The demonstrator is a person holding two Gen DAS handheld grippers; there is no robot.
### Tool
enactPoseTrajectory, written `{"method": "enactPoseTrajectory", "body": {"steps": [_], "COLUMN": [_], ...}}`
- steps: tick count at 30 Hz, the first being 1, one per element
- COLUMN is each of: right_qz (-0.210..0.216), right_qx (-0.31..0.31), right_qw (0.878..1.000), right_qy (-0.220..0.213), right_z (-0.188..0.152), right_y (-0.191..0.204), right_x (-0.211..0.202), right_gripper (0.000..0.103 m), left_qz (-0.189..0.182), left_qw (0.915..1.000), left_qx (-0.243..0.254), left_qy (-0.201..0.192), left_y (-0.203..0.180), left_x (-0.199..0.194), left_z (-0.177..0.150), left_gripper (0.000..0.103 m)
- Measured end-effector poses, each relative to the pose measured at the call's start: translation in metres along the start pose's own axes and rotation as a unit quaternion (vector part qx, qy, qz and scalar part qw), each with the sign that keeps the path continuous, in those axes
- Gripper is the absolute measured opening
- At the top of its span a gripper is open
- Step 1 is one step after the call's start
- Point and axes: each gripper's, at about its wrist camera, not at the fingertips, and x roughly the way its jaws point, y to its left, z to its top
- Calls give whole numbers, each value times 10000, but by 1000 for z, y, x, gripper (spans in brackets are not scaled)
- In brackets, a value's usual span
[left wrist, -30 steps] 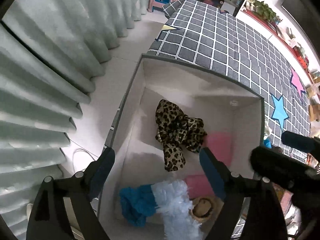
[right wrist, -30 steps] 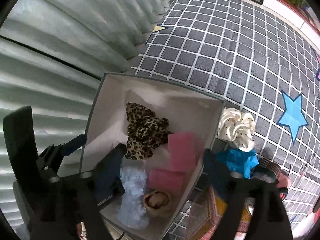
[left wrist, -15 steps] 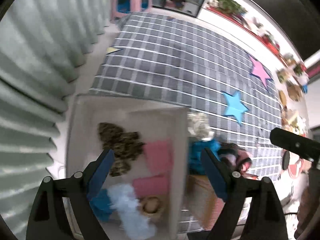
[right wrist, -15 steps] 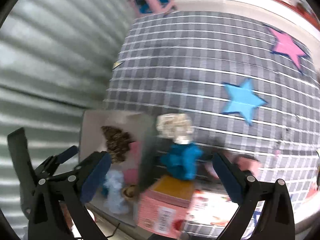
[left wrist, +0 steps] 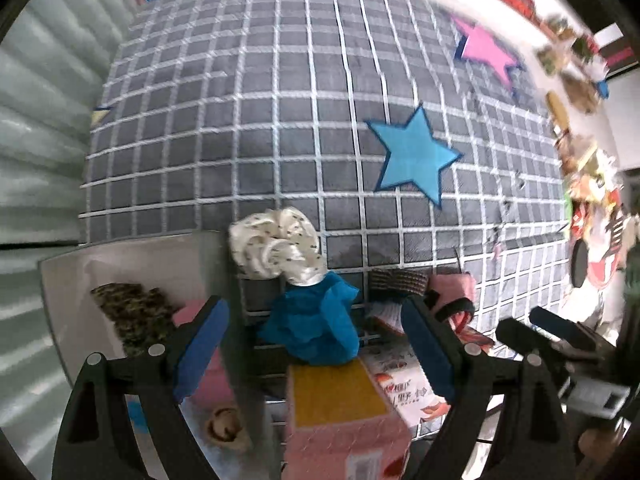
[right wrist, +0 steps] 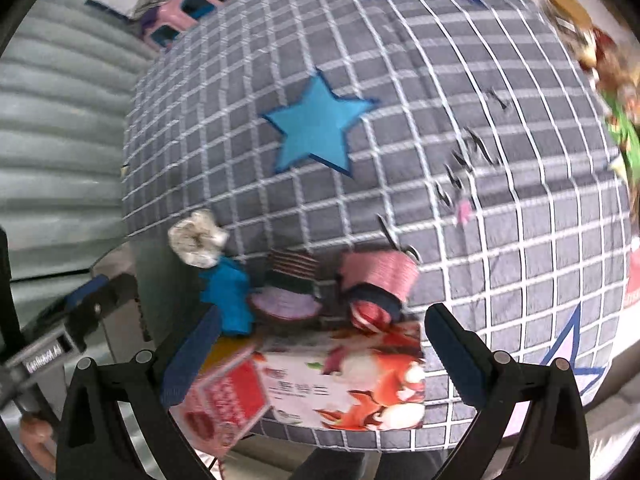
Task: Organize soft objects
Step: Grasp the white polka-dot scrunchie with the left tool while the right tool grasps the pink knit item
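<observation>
— Hovering with nothing between its jaws, the left gripper (left wrist: 316, 348) stood spread wide, didn't it?

— It did. The blue scrunchie (left wrist: 314, 322) lay right between and just beyond its fingers, untouched by either pad, on the grid-patterned bed cover (left wrist: 248, 140). Touching that one on its far side was the cream dotted scrunchie (left wrist: 276, 246).

— And the right gripper (right wrist: 320, 344)?

— Also released and empty. A printed fox box (right wrist: 352, 376) sat directly under its fingers, and just past that lay a pink knitted band (right wrist: 378, 274), a striped brown piece (right wrist: 294, 264) and a lilac padded item (right wrist: 286, 304), all crowded together.

— Where were the sorted things?

— To the left of the left gripper, in the white storage bin (left wrist: 132, 256): a leopard-print scrunchie (left wrist: 134, 314) and pink pieces, partly hidden behind the left finger.

— What could have gone wrong from there?

— Several things, in the observer's judgement. The two scrunchies touched, so closing on the blue one might have dragged the cream one along or pinched only a loose fold, letting it slip out on the way to the bin. A pink carton with a yellow top (left wrist: 340, 412) stood just near the blue scrunchie, and a descending finger could have struck it. On the right, the tight cluster made grabbing two items at once likely.
</observation>
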Motion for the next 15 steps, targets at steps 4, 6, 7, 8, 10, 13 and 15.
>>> {"method": "enactPoseTrajectory", "body": {"steps": [4,6,7,8,10,13,15], "right_qz": [0,-6,-9,0,39,61,83], "right_qx": [108,118,120,121,140,143,130], "right_qw": [9997,9994,9993,9991,9987,9981,9980], "right_qy": [201,310,361,398,498,588,620], "right_z": [-1,-1,-1,-1,-2,-3,-2], "right_y": [-19,-26,-29,-30,-34,-38,-38], "right_x": [18,31,37,40,51,63,69], "right_gripper": [102,102,102,102,102,102,102], "left_qz": [256,333,399,465,632,679,692], "left_qw": [9989,9977,9970,9964,9947,9927,9920], "left_qx": [-20,-24,-5,15,57,-28,-90], "left_qy": [381,585,660,705,809,992,1056], "left_y": [-12,-17,-19,-22,-26,-29,-30], "left_x": [32,47,54,59,70,87,95], "left_z": [12,16,18,20,24,30,33], "left_gripper": [90,90,90,90,90,90,90]}}
